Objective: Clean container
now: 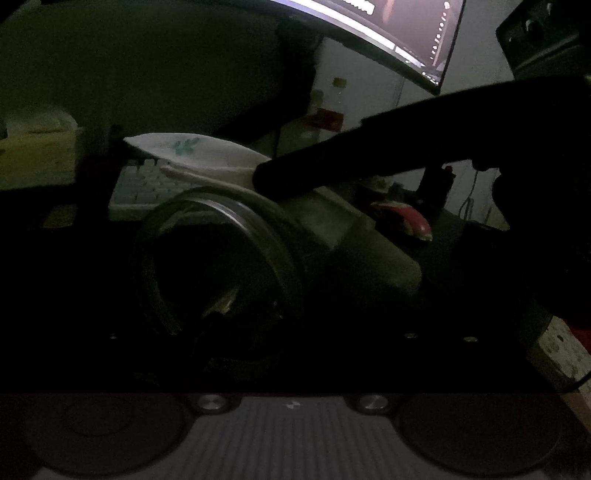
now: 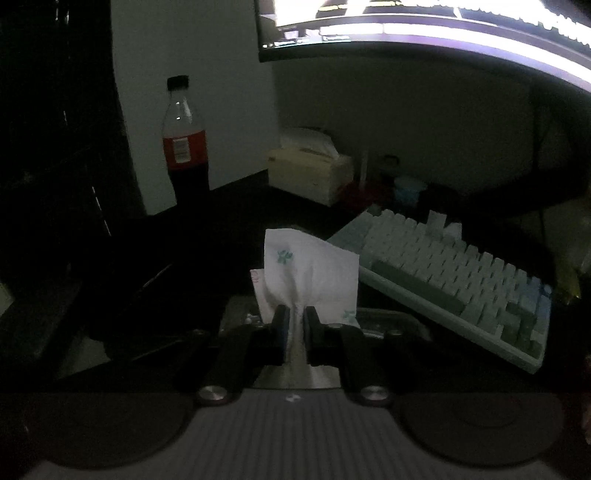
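The scene is very dark. In the left wrist view a round container (image 1: pixel 295 251) lies on its side between the wide-set jaws of my left gripper (image 1: pixel 258 328), its open mouth (image 1: pixel 207 266) facing the camera. The left fingers are lost in shadow, so I cannot see whether they press on it. My right gripper (image 2: pixel 295 314) is shut on a white tissue (image 2: pixel 310 269) with a green print. It reaches in from the right (image 1: pixel 266 177) and holds the tissue (image 1: pixel 192 151) just above the container's mouth. Part of the container's rim (image 2: pixel 388 319) shows under the tissue.
A pale keyboard (image 2: pixel 461 273) lies right of the tissue on the dark desk. A cola bottle (image 2: pixel 184 147) stands at the back left, a tissue box (image 2: pixel 310 173) behind it. A lit monitor (image 2: pixel 406 29) hangs overhead. A red and white object (image 1: pixel 406 221) lies behind the container.
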Demonstrator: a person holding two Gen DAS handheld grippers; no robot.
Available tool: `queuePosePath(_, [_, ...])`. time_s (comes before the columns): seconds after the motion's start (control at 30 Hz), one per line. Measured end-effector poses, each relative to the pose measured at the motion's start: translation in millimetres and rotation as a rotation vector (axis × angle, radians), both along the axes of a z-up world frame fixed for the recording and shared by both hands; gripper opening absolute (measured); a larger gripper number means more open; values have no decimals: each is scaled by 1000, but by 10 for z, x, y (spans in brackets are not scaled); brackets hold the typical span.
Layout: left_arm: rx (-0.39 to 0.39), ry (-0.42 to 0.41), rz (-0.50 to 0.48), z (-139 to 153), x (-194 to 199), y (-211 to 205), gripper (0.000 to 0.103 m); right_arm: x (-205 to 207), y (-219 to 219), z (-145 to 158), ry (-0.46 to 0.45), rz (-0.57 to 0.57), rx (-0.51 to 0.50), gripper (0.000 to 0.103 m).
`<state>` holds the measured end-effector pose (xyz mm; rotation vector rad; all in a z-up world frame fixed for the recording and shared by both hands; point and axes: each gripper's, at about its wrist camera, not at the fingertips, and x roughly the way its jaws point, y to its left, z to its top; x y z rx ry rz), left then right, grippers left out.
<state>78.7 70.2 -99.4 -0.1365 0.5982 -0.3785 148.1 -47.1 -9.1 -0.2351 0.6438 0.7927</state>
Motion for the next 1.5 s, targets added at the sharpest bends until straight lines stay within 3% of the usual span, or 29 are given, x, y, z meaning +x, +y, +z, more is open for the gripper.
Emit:
queuePosePath(0.07, [5,24,2,33,39,-5,78,91,-23,-8,9,-45,-6,11])
queuePosePath(0.27, [19,40,12,61,211,60,78,215,-36,-30,25,-43,3,11])
queuePosePath(0.37, [13,45,-2,69,320,101,90,235,-28,-29,31,-40,4,11])
queuePosePath(0.5, [79,-16,36,124,320,63,98,244,-79,-40,43,-40,32,11])
queuePosePath(0.6, [99,-54,5,130,317,24,101,251,-90,-51,44,-40,44,11])
queuePosePath(0.87, [61,-53,-18,105,328,35,101,238,-113,-58,40,-39,51,11])
queuePosePath(0.97, [46,-15,-3,88,375,66,103,211,-166,-67,20,-58,24,11])
queuePosePath(1.13, [54,56,27,46,493,63,103,278,-142,-160,106,-76,74,10])
queuePosePath(1.23, [109,36,52,56,472,-3,103,137,42,-184,15,-54,85,9])
queuePosePath(1.3, [98,47,37,48,479,7,103,99,87,-165,-38,-64,119,9])
queuePosePath(1.5, [38,61,-39,39,459,61,103,237,127,-132,19,-21,168,8])
